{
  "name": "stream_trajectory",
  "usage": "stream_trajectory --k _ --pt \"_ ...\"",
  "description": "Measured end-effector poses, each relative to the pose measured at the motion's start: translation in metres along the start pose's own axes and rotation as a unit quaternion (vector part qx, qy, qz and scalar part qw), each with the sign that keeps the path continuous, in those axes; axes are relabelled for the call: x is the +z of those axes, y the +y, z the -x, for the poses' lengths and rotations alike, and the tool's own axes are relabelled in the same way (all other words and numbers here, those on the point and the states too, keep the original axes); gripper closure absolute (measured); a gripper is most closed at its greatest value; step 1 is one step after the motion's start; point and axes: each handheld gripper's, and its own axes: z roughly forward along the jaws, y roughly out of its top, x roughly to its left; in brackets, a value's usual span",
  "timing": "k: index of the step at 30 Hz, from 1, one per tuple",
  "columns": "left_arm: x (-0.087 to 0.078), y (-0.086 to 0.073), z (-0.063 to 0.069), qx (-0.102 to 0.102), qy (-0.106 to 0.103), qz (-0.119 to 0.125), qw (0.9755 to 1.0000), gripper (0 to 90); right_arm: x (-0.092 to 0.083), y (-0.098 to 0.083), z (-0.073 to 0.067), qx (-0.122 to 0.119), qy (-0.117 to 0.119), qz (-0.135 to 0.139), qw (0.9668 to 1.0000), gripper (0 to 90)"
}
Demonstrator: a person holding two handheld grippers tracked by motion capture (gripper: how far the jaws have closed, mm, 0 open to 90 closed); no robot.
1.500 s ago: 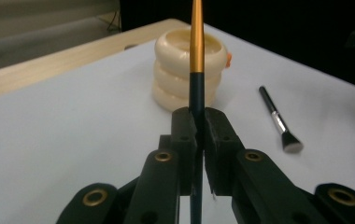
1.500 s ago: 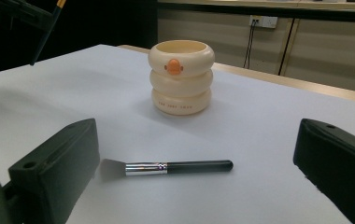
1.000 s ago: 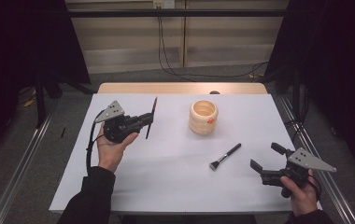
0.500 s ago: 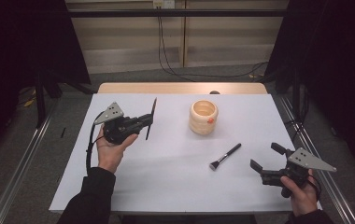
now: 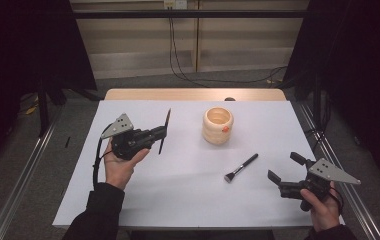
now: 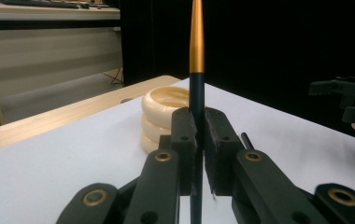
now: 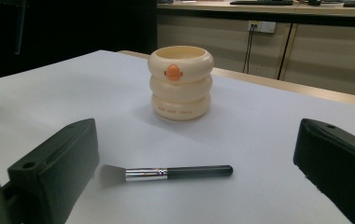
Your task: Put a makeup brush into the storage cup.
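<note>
My left gripper (image 5: pixel 159 136) hovers over the table's left half, shut on a thin black brush handle with a gold end (image 5: pixel 164 131) that stands upright across its jaws. In the left gripper view the pads (image 6: pixel 185 135) pinch this handle (image 6: pixel 196 51). A cream ringed cup (image 5: pixel 218 125) (image 6: pixel 162 114) (image 7: pixel 181 81) with an orange mark stands at the centre back. A short flat brush (image 5: pixel 241 168) (image 7: pixel 166 173) lies on the white sheet in front of it. My right gripper (image 5: pixel 284 166) (image 7: pixel 194 140) is open low at the right, pointing at that brush and apart from it.
A white sheet (image 5: pixel 178 200) covers the table, with a wooden strip (image 5: pixel 193 94) bare along the far edge. Metal rails (image 5: pixel 23 175) run on the floor at both sides. My right gripper (image 6: pixel 346 93) shows far off in the left gripper view.
</note>
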Motion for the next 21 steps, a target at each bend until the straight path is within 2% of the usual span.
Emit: stream_trajectory --k 2,5,6,9,10,12,13,14,16,18,20,21 --pt "-0.001 0.0 0.003 0.002 0.007 -0.002 1.0 83.5 0.0 0.0 0.0 0.001 0.002 0.0 1.0 0.0" --pt "-0.001 -0.001 0.006 -0.001 -0.001 -0.001 1.0 83.5 0.0 0.001 -0.001 0.004 0.002 0.001 1.0 0.0" --pt "-0.001 -0.001 0.008 0.001 0.002 -0.005 1.0 83.5 0.001 0.001 -0.001 0.003 0.001 0.001 1.0 0.0" --pt "0.001 -0.002 0.011 -0.001 -0.013 -0.003 0.9999 83.5 0.001 0.001 -0.002 0.004 0.006 -0.001 1.0 0.0" --pt "0.0 -0.002 0.013 -0.004 -0.007 -0.006 1.0 83.6 0.001 0.001 -0.002 0.004 0.007 -0.002 1.0 0.0" --pt "0.001 -0.002 0.014 -0.003 -0.016 -0.001 0.9999 83.5 0.002 0.002 -0.002 0.003 0.013 -0.005 0.9999 0.9" --pt "0.001 -0.002 0.016 -0.001 -0.008 -0.004 1.0 83.5 0.002 0.003 -0.002 0.005 0.013 -0.005 0.9999 0.9" --pt "0.001 -0.002 0.017 -0.001 -0.014 -0.005 0.9999 83.5 0.002 0.003 -0.002 0.005 0.016 -0.005 0.9999 0.9" --pt "0.002 -0.003 0.019 0.003 -0.012 -0.008 0.9999 83.5 0.002 0.004 -0.003 0.005 0.021 0.003 0.9998 1.3" --pt "0.003 -0.006 0.019 -0.009 -0.026 -0.003 0.9996 83.6 0.002 0.007 -0.003 -0.001 0.027 0.006 0.9996 1.3" --pt "0.005 -0.008 0.021 -0.001 -0.017 -0.013 0.9998 83.6 0.002 0.009 -0.004 -0.004 0.03 0.011 0.9995 1.6" --pt "0.006 -0.008 0.022 0.0 -0.022 -0.013 0.9997 83.5 0.002 0.011 -0.005 -0.003 0.033 0.012 0.9994 2.8"
